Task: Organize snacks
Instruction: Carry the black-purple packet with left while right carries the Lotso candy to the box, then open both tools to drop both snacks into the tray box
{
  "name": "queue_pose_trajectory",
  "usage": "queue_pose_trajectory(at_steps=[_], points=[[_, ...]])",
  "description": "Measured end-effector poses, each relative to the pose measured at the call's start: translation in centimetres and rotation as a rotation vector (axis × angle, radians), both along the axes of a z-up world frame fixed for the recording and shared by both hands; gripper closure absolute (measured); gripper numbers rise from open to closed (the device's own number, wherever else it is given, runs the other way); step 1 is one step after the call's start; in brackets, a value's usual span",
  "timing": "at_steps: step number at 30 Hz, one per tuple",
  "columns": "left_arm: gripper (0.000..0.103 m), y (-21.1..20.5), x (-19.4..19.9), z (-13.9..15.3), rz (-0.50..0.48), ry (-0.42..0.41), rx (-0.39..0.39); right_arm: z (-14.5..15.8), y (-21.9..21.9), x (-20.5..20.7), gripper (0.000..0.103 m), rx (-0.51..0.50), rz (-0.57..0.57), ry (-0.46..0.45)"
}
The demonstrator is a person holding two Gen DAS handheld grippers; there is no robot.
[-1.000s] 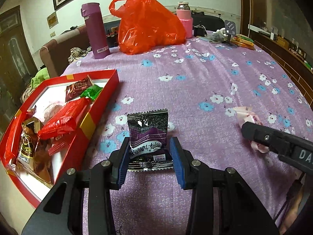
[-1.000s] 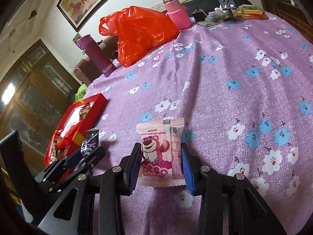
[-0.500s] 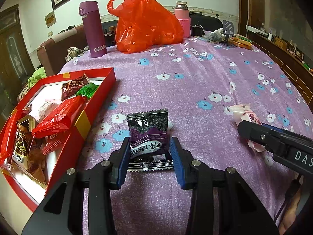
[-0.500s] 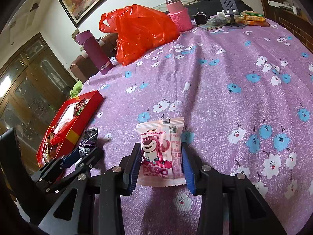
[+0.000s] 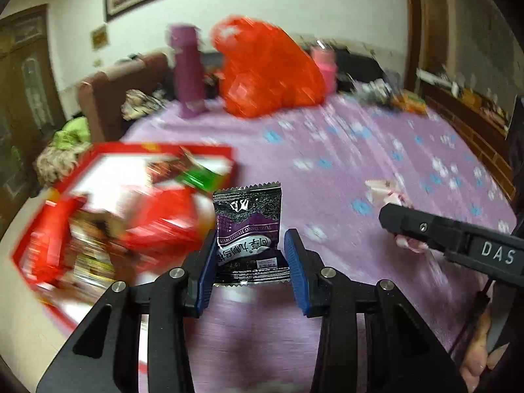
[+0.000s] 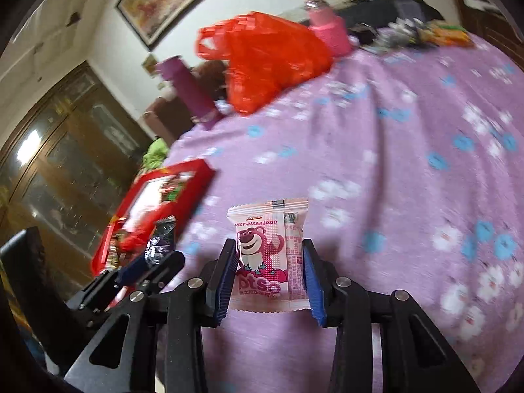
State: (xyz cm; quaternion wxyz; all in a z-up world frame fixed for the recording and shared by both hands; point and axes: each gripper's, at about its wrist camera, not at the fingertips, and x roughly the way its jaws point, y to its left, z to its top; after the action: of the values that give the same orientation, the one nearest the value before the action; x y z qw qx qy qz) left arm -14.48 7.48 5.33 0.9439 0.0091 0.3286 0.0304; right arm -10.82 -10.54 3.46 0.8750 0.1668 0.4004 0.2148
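My left gripper [image 5: 250, 257] is shut on a black and purple snack packet [image 5: 248, 226], held above the purple flowered tablecloth beside the red snack box [image 5: 82, 177]. My right gripper [image 6: 270, 271] is shut on a pink bear snack packet [image 6: 270, 255], held above the cloth. The right gripper also shows in the left wrist view [image 5: 455, 239] at the right, with the pink packet [image 5: 388, 191] at its tip. The left gripper shows in the right wrist view [image 6: 144, 268] at lower left, next to the red box [image 6: 183, 177]. The box holds several snack packets.
An orange plastic bag [image 5: 268, 72], a purple bottle [image 5: 188, 72] and a pink bottle [image 5: 324, 65] stand at the far side of the table. Small items [image 6: 439, 32] lie at the far right corner. A brown armchair [image 5: 104, 95] stands behind the table at left.
Both grippers have moved left towards the red box, still holding their packets. The views are now motion-blurred and the box appears closer to the left gripper.
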Motion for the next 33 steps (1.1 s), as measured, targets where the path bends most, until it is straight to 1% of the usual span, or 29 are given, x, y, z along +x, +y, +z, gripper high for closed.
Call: queue_pose_trajectory(at_steps=[1,2,4,5,7,8,11,14,18,21,23,25,26,29,30,31,33], points=[[0.065,1.4,-0.4,1.1,0.035,-0.035,0.013,0.6,0.9,0.1,0.063,0.013,0.025,-0.018],[0.065,2.2,-0.6,1.6,0.060,-0.051,0.028,1.4,2.2,0.4,0.063,0.026,0.054,-0.038],[0.064,4.3,-0.4,2.3,0.128,-0.062,0.060,2.3,4.9,1.0,0.063,0.020,0.108,-0.057],[0.064,6.0,-0.2,2.6,0.169,-0.065,0.064,2.6,6.3,1.3,0.063,0.017,0.131,-0.062],[0.064,7.8,0.3,2.3,0.203,-0.046,0.070,2.7,9.1,2.0,0.063,0.009,0.178,-0.061],[0.064,9.0,0.8,2.0,0.232,-0.018,0.080,2.6,10.8,2.4,0.063,0.005,0.207,-0.056],[0.064,11.7,1.8,1.0,0.282,0.032,0.069,1.9,14.8,3.2,0.063,-0.005,0.269,-0.031],[0.064,13.4,2.1,0.3,0.323,0.049,0.070,1.1,18.1,3.6,0.062,-0.024,0.309,-0.015],[0.064,14.6,2.2,-0.5,0.358,0.069,0.071,0.6,20.3,3.7,0.061,-0.030,0.329,-0.015],[0.063,15.2,2.9,-0.8,0.376,0.080,0.079,0.3,21.7,4.5,0.059,-0.070,0.337,-0.001],[0.058,15.3,3.6,-0.8,0.378,0.101,0.097,0.3,22.1,5.3,0.056,-0.083,0.333,0.001],[0.042,15.3,3.7,-0.6,0.388,0.109,0.107,0.5,21.9,5.6,0.043,-0.088,0.324,0.005],[0.039,15.2,3.5,-0.3,0.390,0.098,0.109,0.7,21.5,5.6,0.041,-0.073,0.318,0.005],[0.028,14.7,2.7,0.6,0.397,0.061,0.117,1.8,19.6,5.0,0.036,-0.026,0.296,-0.052],[0.021,14.6,2.5,0.9,0.398,0.055,0.114,2.3,18.9,4.6,0.034,-0.024,0.284,-0.074],[0.019,14.5,2.0,1.3,0.399,0.041,0.100,2.6,18.2,4.2,0.034,-0.021,0.275,-0.088],[0.019,14.4,1.4,1.9,0.418,0.018,0.083,3.4,16.4,3.2,0.034,-0.007,0.257,-0.123]])
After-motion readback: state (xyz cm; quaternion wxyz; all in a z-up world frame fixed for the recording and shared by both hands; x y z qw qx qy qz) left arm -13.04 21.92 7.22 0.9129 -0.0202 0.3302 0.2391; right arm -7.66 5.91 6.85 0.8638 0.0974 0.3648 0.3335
